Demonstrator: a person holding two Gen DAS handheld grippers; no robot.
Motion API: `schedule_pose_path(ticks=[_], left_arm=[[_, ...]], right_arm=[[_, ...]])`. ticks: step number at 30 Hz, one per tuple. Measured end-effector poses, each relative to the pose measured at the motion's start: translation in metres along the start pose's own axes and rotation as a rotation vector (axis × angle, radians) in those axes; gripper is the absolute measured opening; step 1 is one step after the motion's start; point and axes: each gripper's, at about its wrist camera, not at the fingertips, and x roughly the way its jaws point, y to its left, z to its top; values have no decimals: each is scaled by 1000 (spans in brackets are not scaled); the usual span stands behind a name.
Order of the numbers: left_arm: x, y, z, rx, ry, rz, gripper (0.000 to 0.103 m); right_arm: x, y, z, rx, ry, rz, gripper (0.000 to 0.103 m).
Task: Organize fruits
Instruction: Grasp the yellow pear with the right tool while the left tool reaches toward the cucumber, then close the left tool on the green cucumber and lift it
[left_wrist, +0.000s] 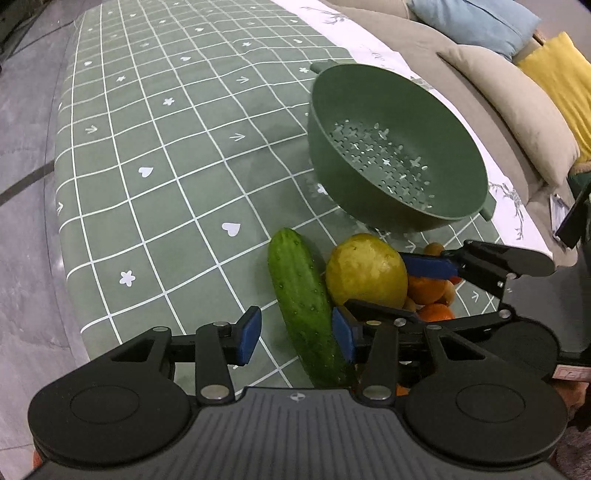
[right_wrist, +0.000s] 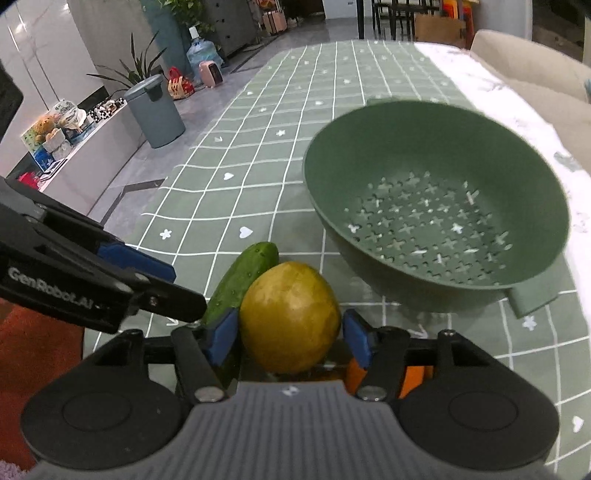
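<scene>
Your right gripper (right_wrist: 290, 334) brackets the yellow-green fruit (right_wrist: 290, 317), pads touching or nearly so, grip unconfirmed. Your left gripper (left_wrist: 297, 334) is spread around the cucumber (left_wrist: 301, 302). The empty colander (right_wrist: 436, 206), the likely destination, sits just beyond.

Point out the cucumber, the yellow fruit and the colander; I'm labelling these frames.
cucumber (left_wrist: 301, 295): left wrist view, middle of its bumpy skin.
yellow fruit (right_wrist: 290, 315): right wrist view, centre of its front face.
colander (right_wrist: 436, 221): right wrist view, perforated bottom.
</scene>
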Motion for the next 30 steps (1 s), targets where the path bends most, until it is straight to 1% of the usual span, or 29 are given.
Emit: schedule_pose_path(ticks=[3,6,8,9,14,16,19,23,25,27,30], left_arm=[[3,1,3,-2,5,2,52],[4,1,4,-5,9,3,52],[5,1,5,-15,13,-2,56],[6,2,5,-25,18,-6,59],[18,0,9,-72,50,1,62],[25,-4,10,-85,72,16,62],[32,-12,11,-86,86,43,62],[42,-20,10,-86,98,101,62],[45,-23,9,-81,101,109,56],[47,-27,6,-78,101,116,47],[46,-27,4,-85,89,118,45]], right_arm=[[6,-3,0,17,15,15,60],[5,-4,-1,32,5,20,59],[2,-3,-2,36,6,11,59],[-1,-2,-2,31,2,4,59],[-30,-2,-4,61,-17,-10,59],[-41,-3,-5,67,-4,-30,59],[-59,-4,-13,73,-13,-52,59],[-80,-6,-24,101,-25,-71,59],[-87,-6,-29,112,-33,-79,59],[-92,-7,-32,121,-39,-86,59],[-100,-6,-35,128,-50,-97,59]])
